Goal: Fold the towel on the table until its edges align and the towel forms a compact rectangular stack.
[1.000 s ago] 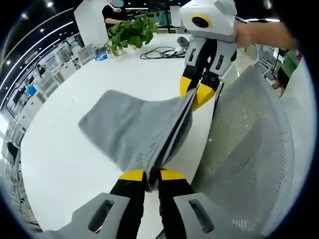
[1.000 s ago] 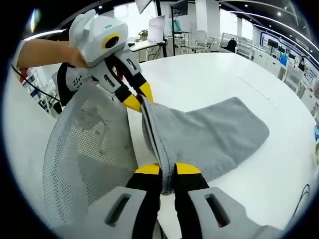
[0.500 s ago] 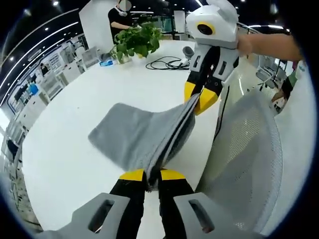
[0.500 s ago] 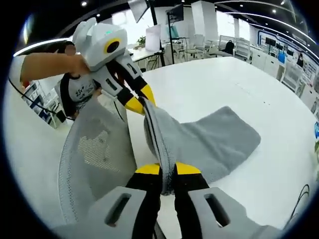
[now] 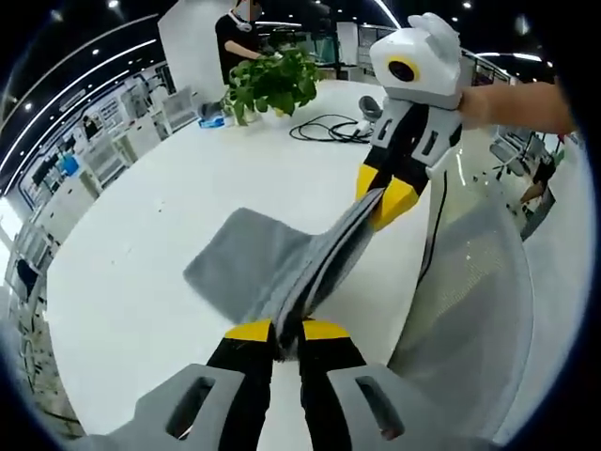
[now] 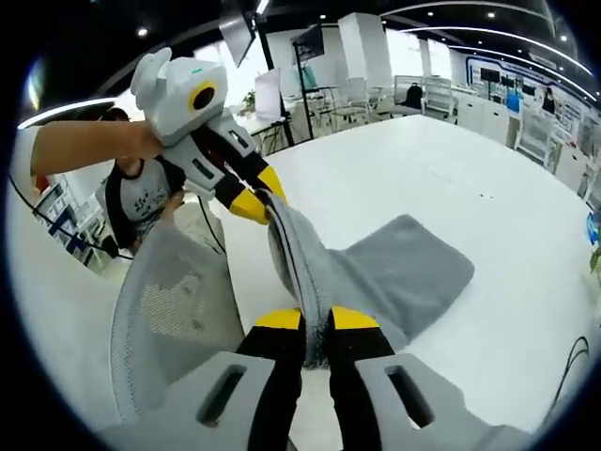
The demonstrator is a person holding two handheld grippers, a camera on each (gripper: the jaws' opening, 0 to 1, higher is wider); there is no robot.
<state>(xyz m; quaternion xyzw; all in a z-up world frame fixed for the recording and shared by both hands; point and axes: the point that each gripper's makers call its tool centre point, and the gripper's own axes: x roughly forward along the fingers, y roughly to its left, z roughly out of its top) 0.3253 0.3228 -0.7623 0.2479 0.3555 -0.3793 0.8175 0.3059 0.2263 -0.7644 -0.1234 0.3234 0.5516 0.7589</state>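
A grey towel (image 5: 272,268) is held up by one long edge over the round white table (image 5: 141,216); its far end still rests on the table. My left gripper (image 5: 286,330) is shut on one corner of that edge. My right gripper (image 5: 380,188) pinches the other corner, and the edge runs taut between them. In the right gripper view the towel (image 6: 394,272) hangs from my right gripper (image 6: 315,319), which is shut on it, up to the left gripper (image 6: 255,199), also closed on the cloth. A hand (image 6: 141,141) holds the left gripper.
A grey mesh chair back (image 5: 470,310) stands at the table's edge, close under the held edge, also seen as the chair (image 6: 174,319). A potted plant (image 5: 272,85) and black cables (image 5: 329,127) sit at the table's far side. A person (image 6: 141,197) stands beyond the chair.
Both grippers have lifted the towel's edge higher and pulled it back; less of the towel lies on the table and it looks narrower. Both grips are unchanged.
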